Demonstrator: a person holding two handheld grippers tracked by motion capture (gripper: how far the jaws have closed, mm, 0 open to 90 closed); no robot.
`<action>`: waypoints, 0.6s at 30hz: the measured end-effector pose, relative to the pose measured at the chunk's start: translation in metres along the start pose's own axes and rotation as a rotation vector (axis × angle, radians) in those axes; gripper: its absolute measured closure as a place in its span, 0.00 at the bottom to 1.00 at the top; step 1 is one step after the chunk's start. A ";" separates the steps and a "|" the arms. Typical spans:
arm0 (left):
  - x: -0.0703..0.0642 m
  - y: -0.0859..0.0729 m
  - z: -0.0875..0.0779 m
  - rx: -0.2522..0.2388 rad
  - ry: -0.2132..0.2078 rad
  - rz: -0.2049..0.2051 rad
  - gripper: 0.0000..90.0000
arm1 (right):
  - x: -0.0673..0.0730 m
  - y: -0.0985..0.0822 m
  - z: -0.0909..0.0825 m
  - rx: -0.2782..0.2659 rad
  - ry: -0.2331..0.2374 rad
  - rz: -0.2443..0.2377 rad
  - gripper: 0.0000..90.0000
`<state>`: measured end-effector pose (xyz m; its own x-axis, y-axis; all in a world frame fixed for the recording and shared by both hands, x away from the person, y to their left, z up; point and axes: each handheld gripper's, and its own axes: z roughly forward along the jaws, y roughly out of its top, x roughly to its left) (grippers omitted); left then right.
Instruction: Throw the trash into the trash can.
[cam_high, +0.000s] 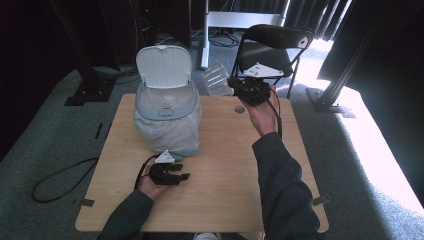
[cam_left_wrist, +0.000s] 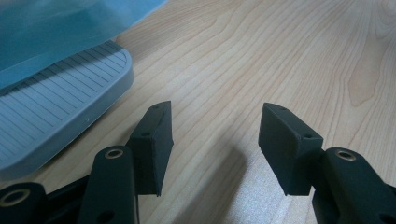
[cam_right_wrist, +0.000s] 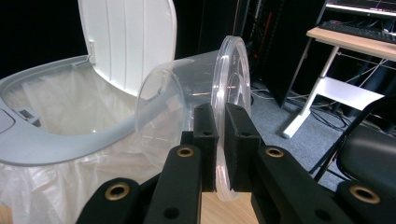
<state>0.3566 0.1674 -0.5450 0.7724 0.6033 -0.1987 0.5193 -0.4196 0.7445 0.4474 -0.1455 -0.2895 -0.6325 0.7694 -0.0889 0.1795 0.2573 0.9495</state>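
Nearest the high camera, two dark sleeves came up from the bottom edge over the wooden tabletop (cam_high: 220, 165). Low on the left, the left tongs (cam_high: 183, 176) rested on the wood just in front of the bin (cam_high: 166, 107), their jaws standing apart with nothing between them. From the left gripper view the same gap was plain: bare wood grain between the left tongs (cam_left_wrist: 212, 140), and the ribbed grey foot pedal (cam_left_wrist: 56, 100) of the bin lying just beside the left jaw, a detail the high view hid under the bag.

Farther up the tabletop, the bin stood with its white lid (cam_high: 164, 66) tipped up and open and a clear bag (cam_high: 167, 131) billowing round its body. Beyond it, at the far edge, the right tongs (cam_high: 233, 86) were raised above the tabletop, holding a clear plastic cup (cam_high: 217, 77) out to the right of the bin's lid.

How the cup was held could be read from the right gripper view: the right tongs (cam_right_wrist: 220, 140) were nearly closed, pinching the rim of the clear plastic cup (cam_right_wrist: 187, 93), which lay on its side with its base pointing towards the bin's open mouth (cam_right_wrist: 60, 107). Past the cup stood a black folding chair (cam_high: 272, 47) on the carpet, and a white desk frame (cam_right_wrist: 336, 79) behind it.
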 end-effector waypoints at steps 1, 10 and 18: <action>0.000 0.000 0.000 0.000 0.000 0.000 0.50 | 0.001 0.001 0.000 -0.002 0.000 -0.005 0.93; 0.000 0.000 0.000 0.000 0.001 -0.001 0.50 | 0.008 0.010 -0.002 -0.023 0.021 -0.017 0.93; 0.000 0.000 0.000 0.000 0.003 0.002 0.50 | 0.015 0.015 0.000 -0.026 0.034 -0.035 0.93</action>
<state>0.3565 0.1674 -0.5449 0.7726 0.6041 -0.1954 0.5177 -0.4212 0.7448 0.4409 -0.1301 -0.2770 -0.6633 0.7398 -0.1126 0.1376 0.2685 0.9534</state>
